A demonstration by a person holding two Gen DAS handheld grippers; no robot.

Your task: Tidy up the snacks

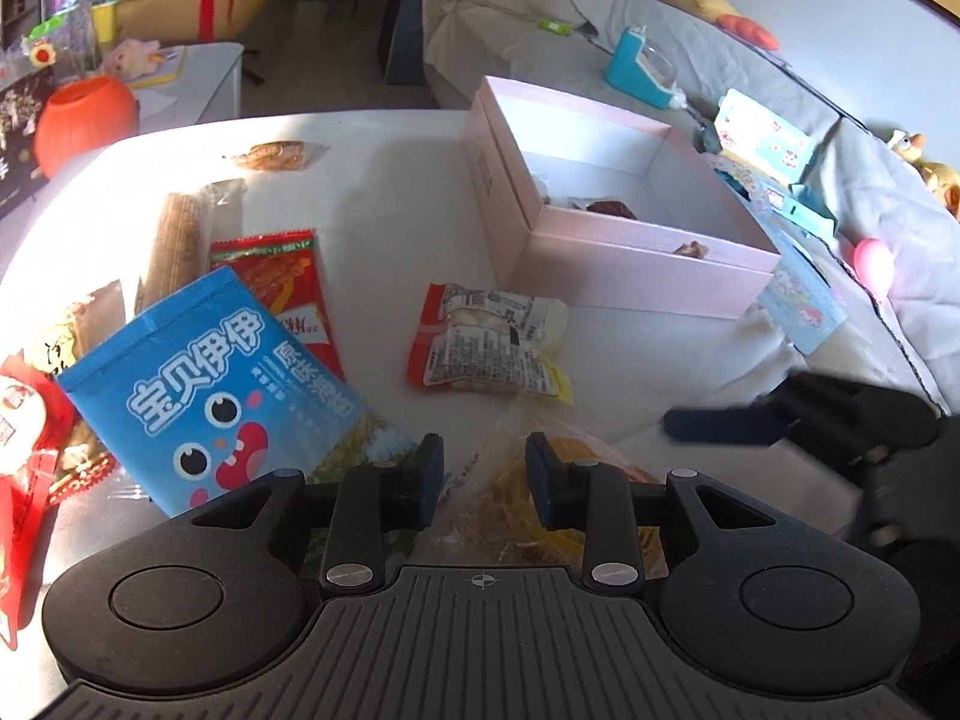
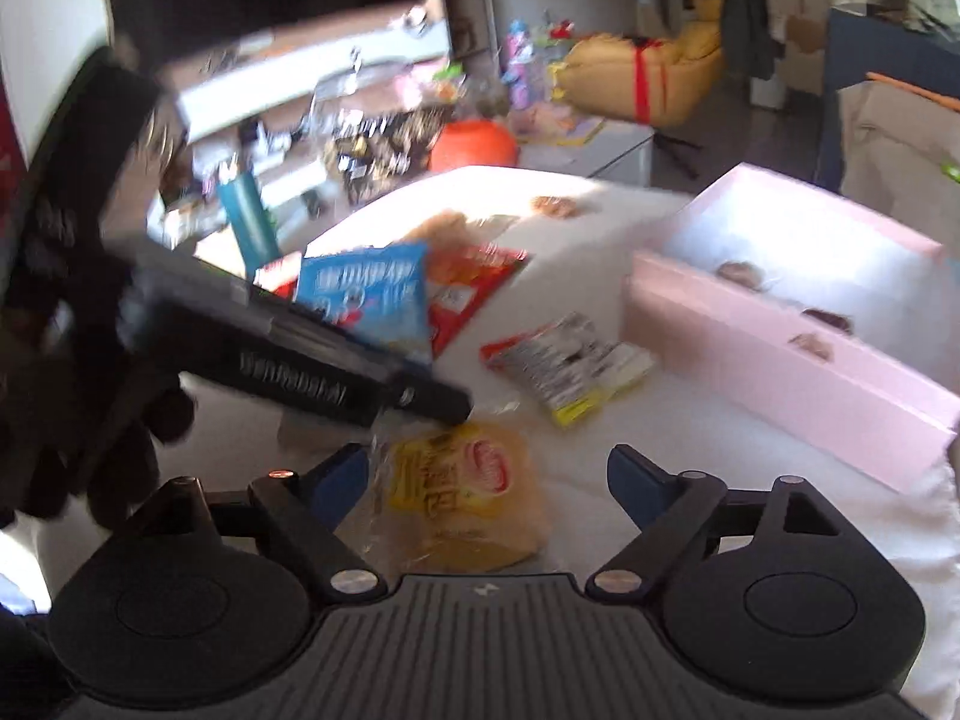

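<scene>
while the left claw (image 1: 485, 474) stands narrow, the right claw (image 2: 486, 480) gapes over the yellow snack (image 2: 468, 498).

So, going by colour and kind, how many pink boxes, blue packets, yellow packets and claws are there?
Pink box: 1
Blue packet: 1
Yellow packet: 1
Claws: 2, the left claw and the right claw
Total: 5

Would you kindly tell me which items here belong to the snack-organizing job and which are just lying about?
Belongs to the job:
pink box
blue snack bag
red snack packet
red-and-yellow packet
yellow snack bag

Just lying about:
orange pumpkin bucket
teal dispenser
sticker sheets
</scene>
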